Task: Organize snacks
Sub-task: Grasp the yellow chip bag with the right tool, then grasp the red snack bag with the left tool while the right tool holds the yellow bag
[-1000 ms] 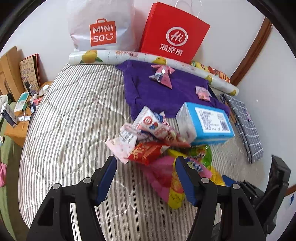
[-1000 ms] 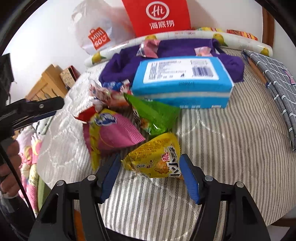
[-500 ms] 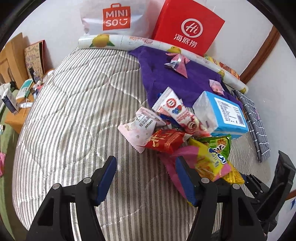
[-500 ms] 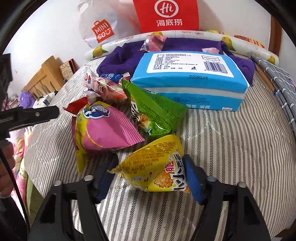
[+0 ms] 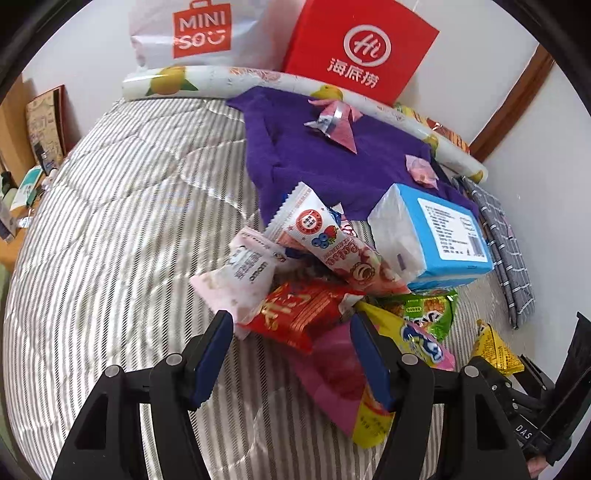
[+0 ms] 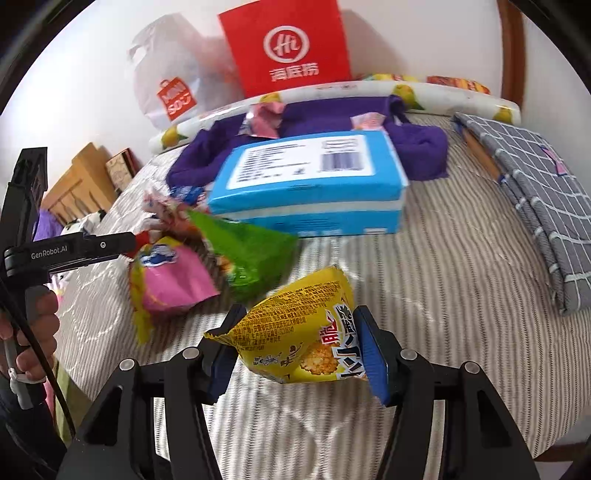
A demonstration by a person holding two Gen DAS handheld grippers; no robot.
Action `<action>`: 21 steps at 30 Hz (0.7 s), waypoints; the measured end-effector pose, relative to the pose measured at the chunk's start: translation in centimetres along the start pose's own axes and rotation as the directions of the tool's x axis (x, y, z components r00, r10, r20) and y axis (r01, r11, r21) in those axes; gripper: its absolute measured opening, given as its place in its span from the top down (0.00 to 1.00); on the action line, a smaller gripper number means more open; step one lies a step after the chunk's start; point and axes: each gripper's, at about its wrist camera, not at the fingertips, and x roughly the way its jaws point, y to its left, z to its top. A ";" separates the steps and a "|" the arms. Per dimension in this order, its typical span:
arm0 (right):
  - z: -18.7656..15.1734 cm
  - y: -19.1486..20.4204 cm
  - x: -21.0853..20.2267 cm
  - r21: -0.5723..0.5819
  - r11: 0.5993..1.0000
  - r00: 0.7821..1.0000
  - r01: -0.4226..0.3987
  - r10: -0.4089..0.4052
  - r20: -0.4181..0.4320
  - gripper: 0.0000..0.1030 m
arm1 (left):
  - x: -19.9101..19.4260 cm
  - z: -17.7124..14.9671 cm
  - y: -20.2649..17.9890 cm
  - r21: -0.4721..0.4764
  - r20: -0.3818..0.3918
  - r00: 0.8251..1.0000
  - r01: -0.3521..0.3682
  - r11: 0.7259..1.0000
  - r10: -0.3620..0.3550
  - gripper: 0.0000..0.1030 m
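Snack packets lie in a heap on the striped bed. My right gripper (image 6: 297,345) is shut on a yellow snack bag (image 6: 299,339) and holds it off the quilt; the bag also shows in the left wrist view (image 5: 496,350). My left gripper (image 5: 291,354) is open, its fingers either side of a red packet (image 5: 299,314). Around it lie a pale pink packet (image 5: 240,277), a white-and-pink biscuit packet (image 5: 332,243), a green bag (image 5: 424,310) and a pink-and-yellow bag (image 5: 347,373). The green bag (image 6: 247,254) and pink bag (image 6: 170,280) also show in the right wrist view.
A blue tissue pack (image 5: 439,236) lies behind the heap on a purple cloth (image 5: 314,155). A red paper bag (image 5: 358,48), a white Miniso bag (image 5: 192,33) and a rolled mat (image 5: 221,79) stand at the wall. A grey checked cloth (image 6: 535,192) lies right. A wooden nightstand (image 5: 14,184) is left.
My right gripper has closed on the yellow bag and lifted it off the quilt. My left gripper has moved forward to the heap, now straddling the red packet.
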 end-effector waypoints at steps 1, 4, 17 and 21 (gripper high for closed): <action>-0.1 -0.3 0.2 0.006 1.000 1.000 0.003 -0.003 -0.006 0.43 | 0.4 0.1 -0.1 0.001 -0.011 1.000 -0.006 1.000 0.006 0.39; -0.3 -0.8 0.6 0.008 1.000 0.999 0.007 -0.006 -0.031 0.43 | 1.2 0.3 -0.2 0.012 -0.015 1.000 -0.011 1.000 0.011 0.40; -0.2 -1.6 1.9 0.011 1.000 0.999 0.019 -0.018 -0.051 0.43 | 2.2 0.2 -0.5 0.067 -0.037 0.999 -0.002 0.998 0.005 0.65; -0.1 -1.6 1.8 0.013 1.000 0.999 0.020 -0.019 -0.045 0.43 | 1.9 0.0 -0.1 0.031 -0.045 0.997 0.057 0.998 -0.056 0.70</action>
